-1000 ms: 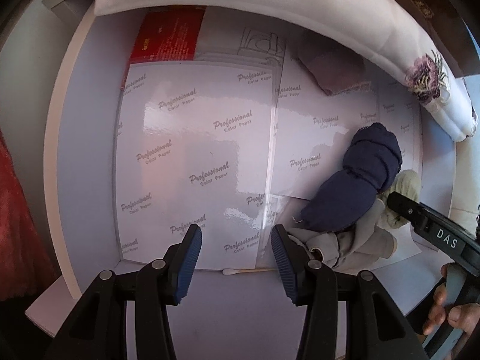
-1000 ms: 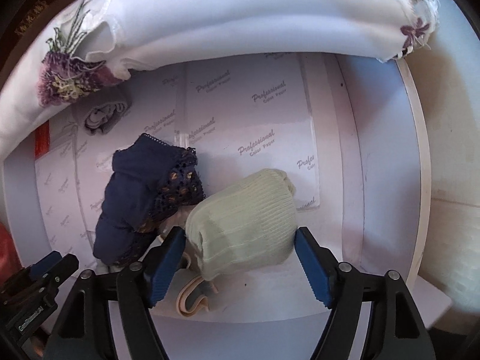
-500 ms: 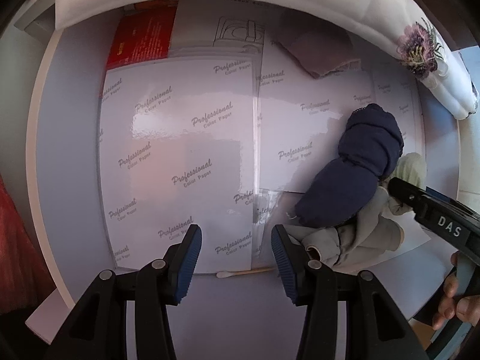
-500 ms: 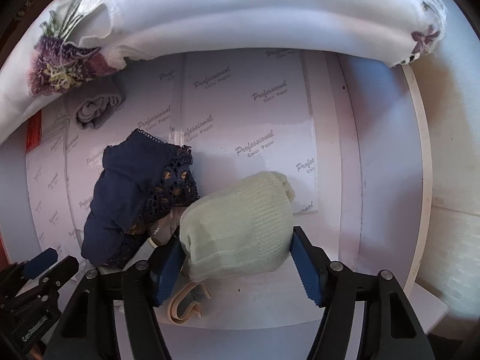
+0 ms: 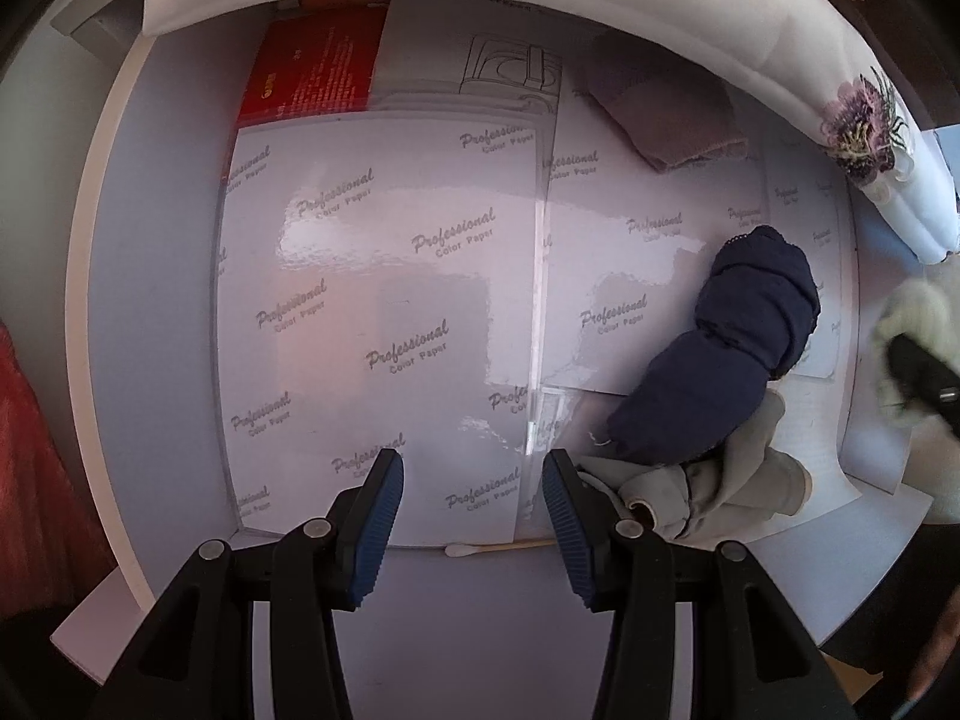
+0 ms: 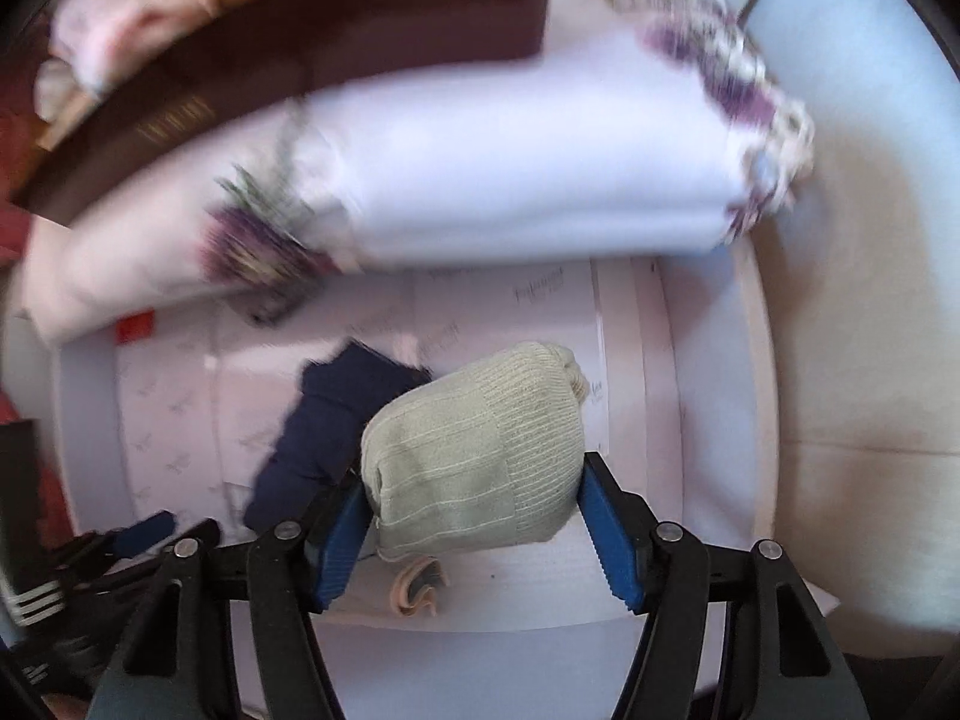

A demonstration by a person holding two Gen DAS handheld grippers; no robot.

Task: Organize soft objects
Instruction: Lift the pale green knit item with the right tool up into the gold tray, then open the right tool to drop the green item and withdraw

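Note:
My right gripper (image 6: 477, 531) is shut on a pale green ribbed sock bundle (image 6: 474, 456), which hangs lifted off the drawer floor; it also shows at the right edge of the left wrist view as the sock bundle (image 5: 918, 312). A navy lace-trimmed garment (image 5: 720, 360) lies rolled on the paper liner, seen too as the navy garment (image 6: 324, 420). A grey-beige cloth (image 5: 720, 480) lies crumpled against it. My left gripper (image 5: 471, 510) hovers open above the glossy paper liner (image 5: 372, 300), nothing between its fingers.
A folded white cloth with purple flower embroidery (image 6: 510, 174) lines the far side of the white drawer (image 5: 102, 300). A mauve folded cloth (image 5: 666, 120) lies at the back. A cotton swab (image 5: 498, 547) rests near the front edge. A red packet (image 5: 312, 72) sits at the back left.
The right gripper closed on the green sock bundle and lifted it off the drawer floor; its view now looks further over the white cloth. The left gripper stayed put.

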